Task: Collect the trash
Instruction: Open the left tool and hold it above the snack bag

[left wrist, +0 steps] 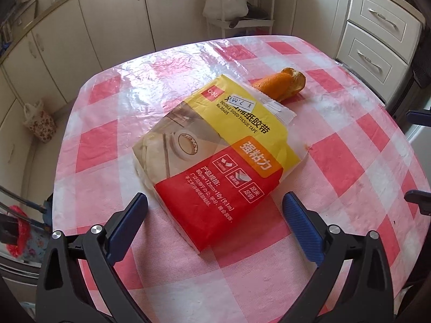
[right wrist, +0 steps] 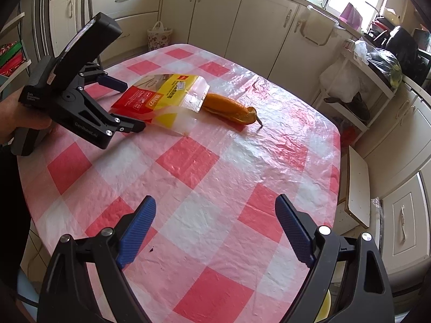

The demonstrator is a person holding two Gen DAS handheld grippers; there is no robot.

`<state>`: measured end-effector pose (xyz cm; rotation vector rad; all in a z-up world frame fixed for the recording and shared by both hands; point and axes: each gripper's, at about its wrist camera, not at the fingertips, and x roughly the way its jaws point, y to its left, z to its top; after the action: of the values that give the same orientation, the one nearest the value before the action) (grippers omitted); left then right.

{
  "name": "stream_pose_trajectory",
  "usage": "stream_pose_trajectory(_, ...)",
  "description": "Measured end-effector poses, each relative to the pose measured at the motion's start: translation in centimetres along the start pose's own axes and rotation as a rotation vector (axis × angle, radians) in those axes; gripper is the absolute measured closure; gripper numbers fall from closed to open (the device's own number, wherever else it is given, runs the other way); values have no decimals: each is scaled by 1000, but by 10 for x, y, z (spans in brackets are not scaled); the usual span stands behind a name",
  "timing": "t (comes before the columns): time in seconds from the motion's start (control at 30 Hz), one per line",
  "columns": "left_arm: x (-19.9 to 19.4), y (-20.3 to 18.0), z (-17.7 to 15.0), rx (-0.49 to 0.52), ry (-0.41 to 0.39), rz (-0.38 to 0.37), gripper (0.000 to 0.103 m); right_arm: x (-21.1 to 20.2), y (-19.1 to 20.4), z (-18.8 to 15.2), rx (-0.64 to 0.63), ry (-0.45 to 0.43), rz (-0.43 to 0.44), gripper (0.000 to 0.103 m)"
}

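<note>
While your left gripper [left wrist: 215, 215] hangs with its jaws spread wide, the near end of the tape packet [left wrist: 212, 153] lies between the blue pads, and neither pad presses on it. Your right gripper [right wrist: 215, 223] also stands wide open and holds nothing, with only bare checked cloth between its jaws.

Just beyond the packet lies an orange peel [left wrist: 280, 83], its near end tucked under the packet's clear torn flap. Both rest on the tabletop [left wrist: 363, 167], which wears a pink-and-white checked cover with a crinkled, shiny plastic film over it.

From the right wrist you see what the left view cannot: the left gripper from the side, your hand [right wrist: 24, 123] around its handle, its fingers reaching over the packet's red end. That view also shows the peel's curled dark tip on the cloth.

Around the tabletop stand cream cabinets [left wrist: 113, 18], a white rack [right wrist: 358, 88] and a floral bag [left wrist: 40, 123] on the floor.
</note>
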<state>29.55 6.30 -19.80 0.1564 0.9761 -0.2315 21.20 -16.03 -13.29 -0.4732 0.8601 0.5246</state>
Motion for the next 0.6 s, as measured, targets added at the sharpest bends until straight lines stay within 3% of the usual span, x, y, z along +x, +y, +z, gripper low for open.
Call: stream_pose_trajectory(0.6,0,1,0,-1,1,0,7,3,-3,-1,-12,6,-23,12)
